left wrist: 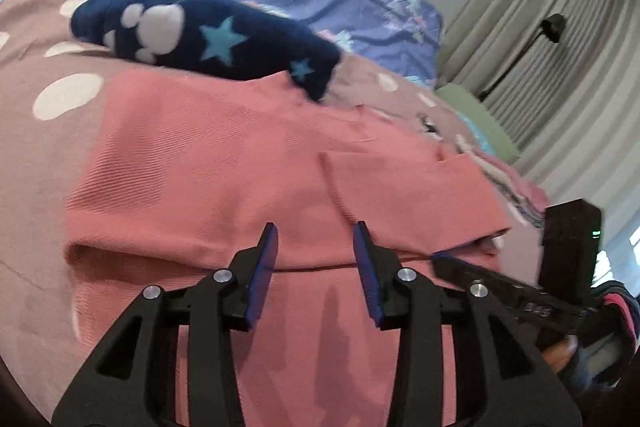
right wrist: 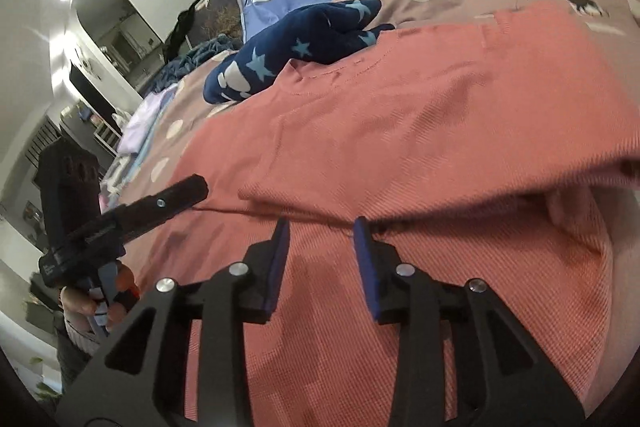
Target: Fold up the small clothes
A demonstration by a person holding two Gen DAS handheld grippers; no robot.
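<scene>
Both my grippers, left gripper (left wrist: 316,231) and right gripper (right wrist: 322,227), hover spread, holding nothing, over the pink garment (left wrist: 240,167) on the bed; grab one layer only and the fold slides apart.

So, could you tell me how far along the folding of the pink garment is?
Done: the pink garment lies spread on the bed, one layer already folded over, with a crease across its near part. In hand: nothing; the left gripper and right gripper hover open above that crease. Left: further folds, and the navy star-print item lies unfolded.
</scene>
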